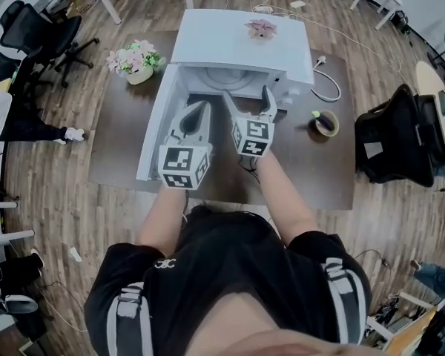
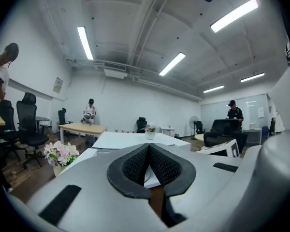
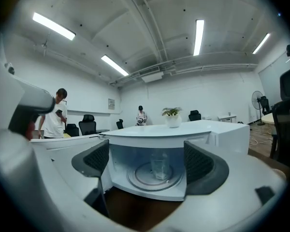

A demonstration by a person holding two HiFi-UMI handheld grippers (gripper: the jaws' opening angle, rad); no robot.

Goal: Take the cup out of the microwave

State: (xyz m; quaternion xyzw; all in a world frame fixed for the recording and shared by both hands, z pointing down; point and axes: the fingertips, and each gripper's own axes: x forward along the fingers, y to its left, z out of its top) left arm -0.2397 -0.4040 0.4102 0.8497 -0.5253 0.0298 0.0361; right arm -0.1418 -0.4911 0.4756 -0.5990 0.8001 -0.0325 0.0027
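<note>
My right gripper [image 3: 147,162] points level into the open microwave [image 3: 222,132] with its jaws spread wide and nothing clamped in them. The cup [image 3: 160,167] shows between my pads but sits farther in, clear of both. It is a plain, see-through tumbler standing upright near the middle of the round turntable [image 3: 135,177] in the white cavity. The door [image 1: 157,128] hangs open on the left side. My left gripper [image 2: 149,167] has its jaws pressed together, empty, near that door.
</note>
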